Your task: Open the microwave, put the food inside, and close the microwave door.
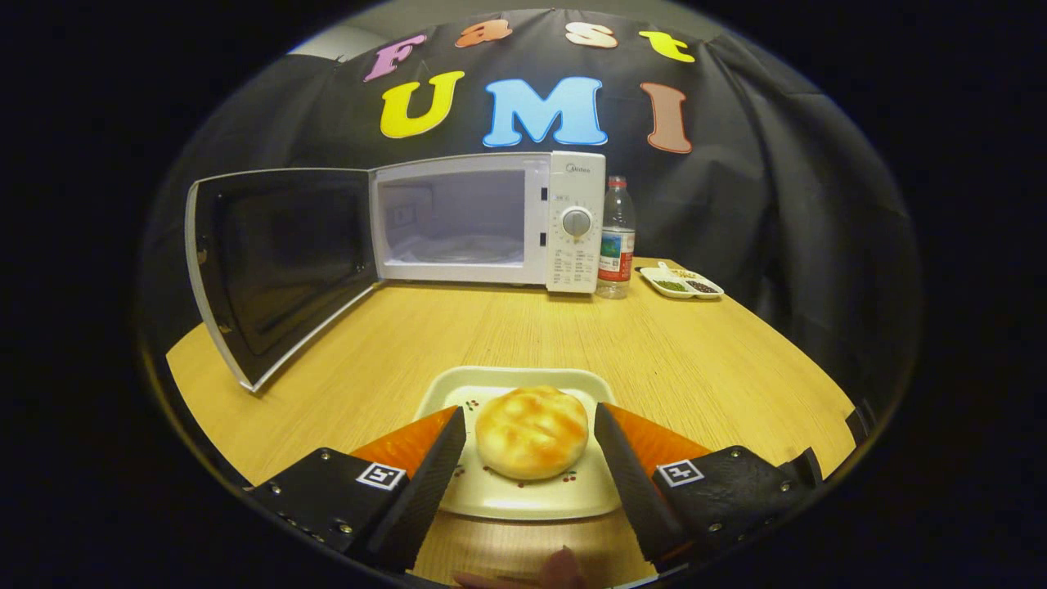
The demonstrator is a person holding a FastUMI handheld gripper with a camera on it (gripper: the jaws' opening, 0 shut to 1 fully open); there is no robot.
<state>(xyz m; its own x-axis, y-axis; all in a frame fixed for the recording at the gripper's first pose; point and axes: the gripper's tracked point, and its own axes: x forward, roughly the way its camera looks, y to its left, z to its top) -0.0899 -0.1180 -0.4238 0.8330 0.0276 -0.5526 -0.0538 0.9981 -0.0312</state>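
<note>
Wooden table (507, 335), microwave (491, 221) door (278, 262) open upper left; gripper (530, 433) fingers spread, straddling bun (532, 432) on plate (523, 499) without contact; risk: closing off-centre rolls bun off.

A staged booth, not a real kitchen: black cloth (777, 188) hangs as the back wall behind a lone wooden table (507, 335). Kitchen props sit along its far edge: a white microwave (491, 221) at 12 o'clock with its door (278, 262) swung open toward 10, a water bottle (616, 237) just beside it, and a small divided dish (680, 283) at 1 o'clock.
</note>
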